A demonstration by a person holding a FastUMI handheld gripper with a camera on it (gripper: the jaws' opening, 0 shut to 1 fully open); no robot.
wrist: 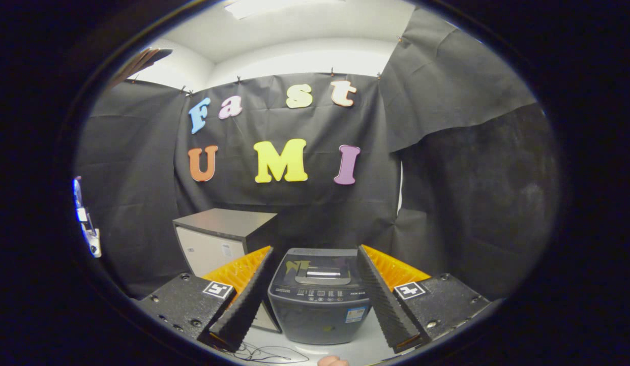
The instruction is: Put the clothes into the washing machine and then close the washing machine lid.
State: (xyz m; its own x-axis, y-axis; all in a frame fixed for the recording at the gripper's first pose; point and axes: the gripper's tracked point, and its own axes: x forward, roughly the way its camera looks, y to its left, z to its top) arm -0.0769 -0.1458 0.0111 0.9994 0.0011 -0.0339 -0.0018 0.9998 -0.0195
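Observation:
A small dark grey top-loading washing machine (319, 305) stands on a white surface, ahead of my fingers and framed in the gap between them. Its dark glossy lid (317, 272) lies flat on top, with a row of buttons along the front edge. My gripper (315, 250) is open wide, and nothing is held between the fingers. It hangs in front of the machine and a little above it, apart from it.
A grey-topped cabinet (218, 239) with a pale front stands left of the machine and behind it. A thin dark cable (264, 353) lies on the white surface (368, 351) in front. Black cloth walls close in the back and both sides. A fingertip (332, 361) shows below.

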